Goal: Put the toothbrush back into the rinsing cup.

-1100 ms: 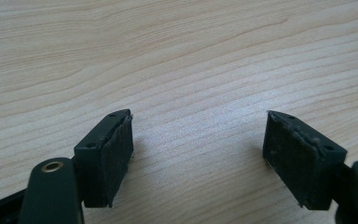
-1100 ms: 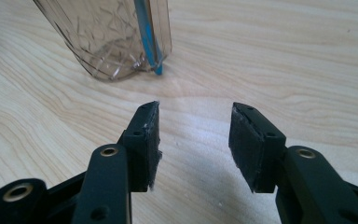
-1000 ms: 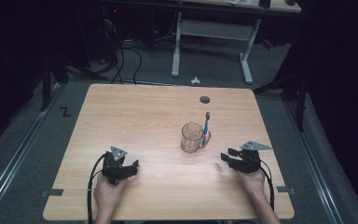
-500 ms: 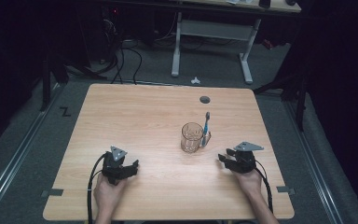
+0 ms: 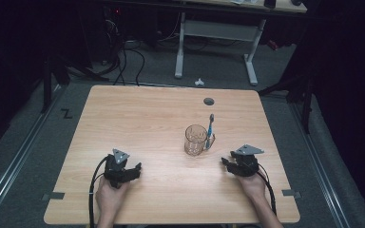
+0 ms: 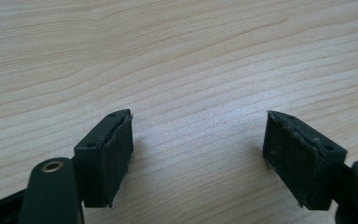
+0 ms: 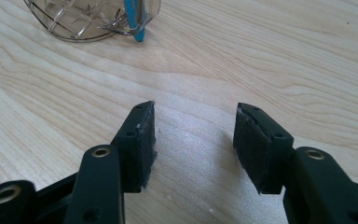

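Resting low near the bottom of the high view, the left gripper (image 5: 134, 171) sits at lower left and the right gripper (image 5: 227, 164) at lower right, each held in a hand on the pale wooden table (image 5: 138, 118). Right of centre stands a clear glass mug (image 5: 195, 139), upright, with a blue toothbrush (image 5: 210, 129) leaning against its right side, head upward. The right gripper is near the mug and points toward it, which suggests it is placed to reach for the brush; the left one lies well apart, likely waiting.

Along the left gripper view, its 2 black jaws stand wide apart with nothing between them, their pads (image 6: 117, 154) dull, rough and frayed at the edges. Smooth, fine-grained wood lies beneath.

Along the right gripper view, the jaws are also apart and empty, a little narrower. At the upper left of the frame sits the mug's base (image 7: 91, 18), faceted with a cut diamond pattern, and the blue brush handle (image 7: 135, 21) touches the table beside it.
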